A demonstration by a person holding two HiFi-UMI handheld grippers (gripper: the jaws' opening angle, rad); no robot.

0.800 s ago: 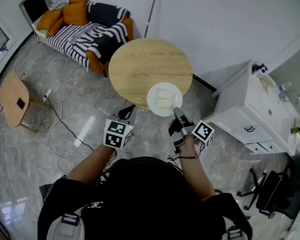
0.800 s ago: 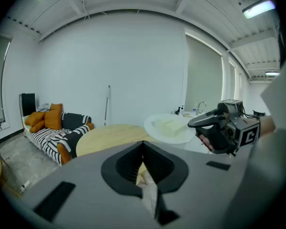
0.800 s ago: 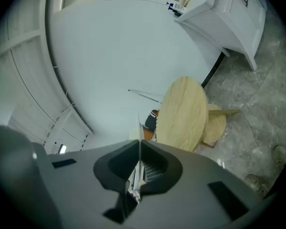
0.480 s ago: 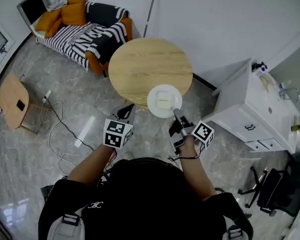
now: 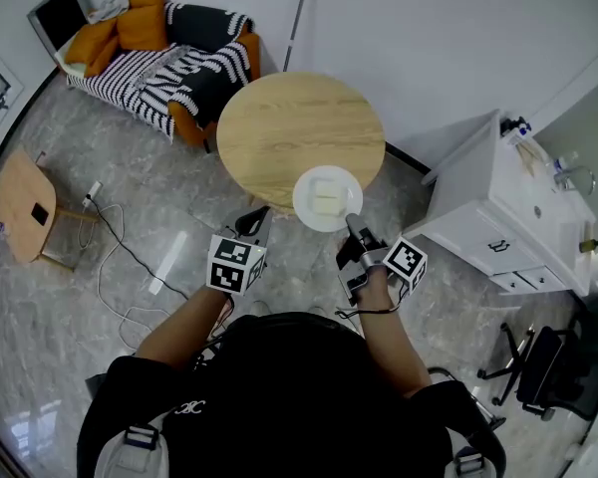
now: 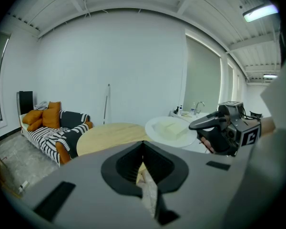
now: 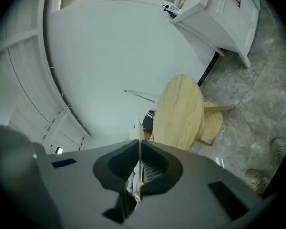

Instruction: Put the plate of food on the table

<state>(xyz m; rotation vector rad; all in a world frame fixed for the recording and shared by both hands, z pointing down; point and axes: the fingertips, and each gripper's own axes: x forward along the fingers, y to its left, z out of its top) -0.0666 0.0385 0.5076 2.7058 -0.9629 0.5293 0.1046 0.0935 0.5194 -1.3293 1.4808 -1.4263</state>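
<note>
**Head view, looking steeply down.** I hold both grippers on the near side of the round wooden table [image 5: 289, 127].

- **Right gripper:** The right gripper [image 5: 351, 223] reaches toward the table's near rim. Its jaws are clamped on the edge of the white plate [image 5: 304, 205]. My right gripper view shows that edge as a thin pale line pinched between the two jaws.
- **Plate:** It carries pale yellow blocks of food [image 5: 326, 195]. Seen from above, it overlaps the table's near-right rim, part over the wood and part beyond it. I cannot tell whether it touches the tabletop.
- **Left gripper:** The left gripper [image 5: 257, 219] hovers just off the table's near rim, left of the plate and apart from it. My left gripper view shows its jaws together with nothing between them. In that view the plate lies level to the right of the table, with the right gripper at the plate's right edge.
- **Surroundings:** A striped sofa [image 5: 169, 68] with orange cushions [image 5: 148, 28] stands beyond the table on its far-left side. A white cabinet [image 5: 498, 217] stands to the table's right. A small wooden side table [image 5: 25, 202] stands well apart on its left.
</note>
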